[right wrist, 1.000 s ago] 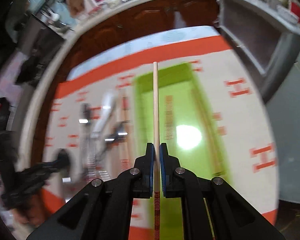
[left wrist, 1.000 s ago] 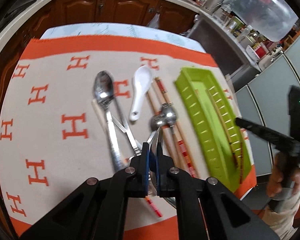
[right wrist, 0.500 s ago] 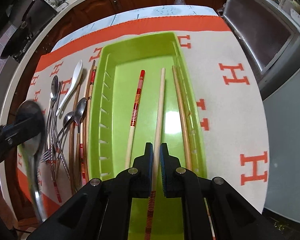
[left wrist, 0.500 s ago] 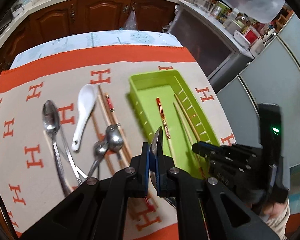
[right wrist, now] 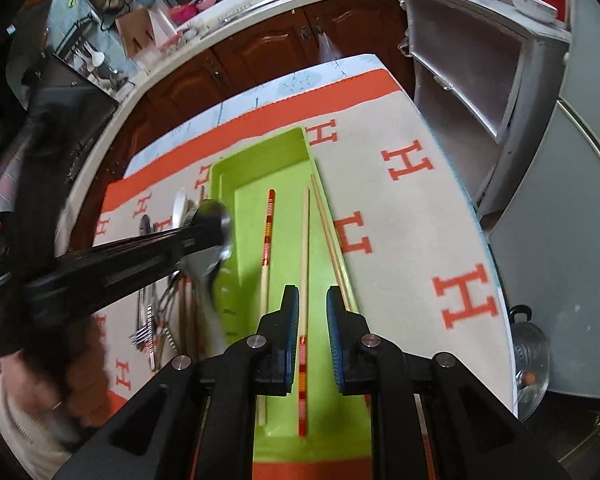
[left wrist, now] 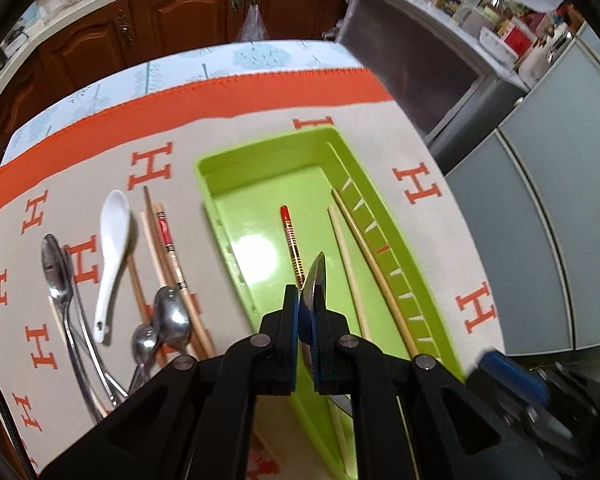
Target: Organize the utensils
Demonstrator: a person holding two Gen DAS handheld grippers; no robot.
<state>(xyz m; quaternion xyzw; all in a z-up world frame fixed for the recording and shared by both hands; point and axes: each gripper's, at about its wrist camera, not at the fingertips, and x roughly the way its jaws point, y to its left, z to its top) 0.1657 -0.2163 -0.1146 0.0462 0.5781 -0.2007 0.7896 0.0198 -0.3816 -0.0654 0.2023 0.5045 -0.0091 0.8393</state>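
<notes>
Left wrist view. My left jaws (left wrist: 306,312) are clenched on a steel spoon (left wrist: 315,280), its bowl edge-on and sticking out past the pads, hanging over the green tray (left wrist: 260,160). In the tray: a red-banded chopstick (left wrist: 291,242), a pale chopstick (left wrist: 342,248) and a darker one (left wrist: 364,246) along the right wall. Left of the tray on the H-patterned cloth (left wrist: 420,188) covering the worktop: a white ceramic spoon (left wrist: 110,252), more chopsticks (left wrist: 160,240), two small spoons (left wrist: 168,316) and a long spoon (left wrist: 56,268).

Right wrist view. My right jaws (right wrist: 313,312) have just been opening; the pale chopstick lies between the pads, released, resting on the tray floor. The left gripper crosses from the left, spoon bowl at the tray's left rim.

Step in hand, as I judge it: chopstick delivered, spoon arriving. Next: lift my right jaws clear without dragging the chopstick, then lower the spoon beside the chopsticks and let go.
</notes>
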